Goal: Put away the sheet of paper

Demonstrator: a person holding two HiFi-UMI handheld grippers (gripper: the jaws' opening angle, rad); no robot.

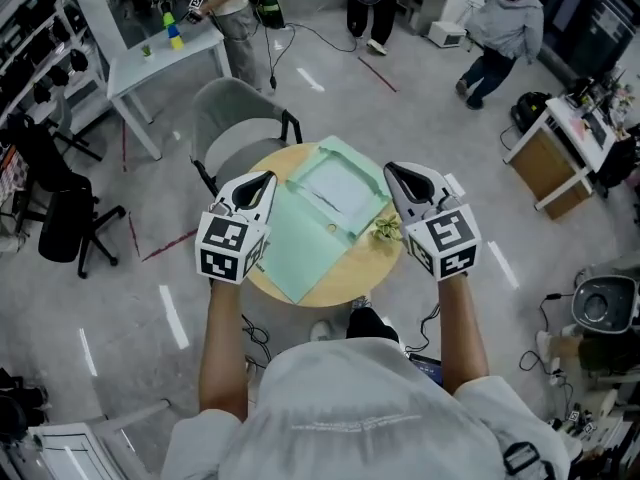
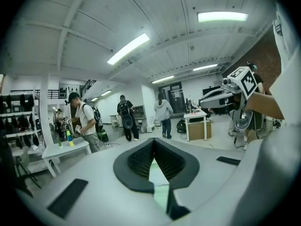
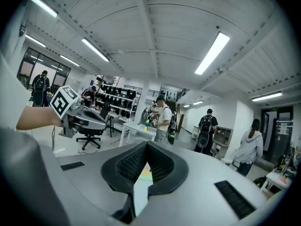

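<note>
Well, left tongs [image 1: 266, 180] and right tongs [image 1: 393, 170] pressed together, empty; the sheet of paper [image 1: 338, 190] looks flimsy, so pinch an edge.

Round wooden table [image 1: 372, 272] at centre frame. An open pale green folder [image 1: 300, 248] lies on it with a white sheet of paper [image 1: 340, 190] inside its upper half. A small crumpled yellow-green thing [image 1: 385, 230] sits at the folder's right edge. The left gripper [image 1: 262, 183] and right gripper [image 1: 397, 173] are held over the table either side of the folder, jaws looking together, nothing held. A grey chair [image 1: 235, 118] is above the table, a black office chair [image 1: 65, 218] at left.
</note>
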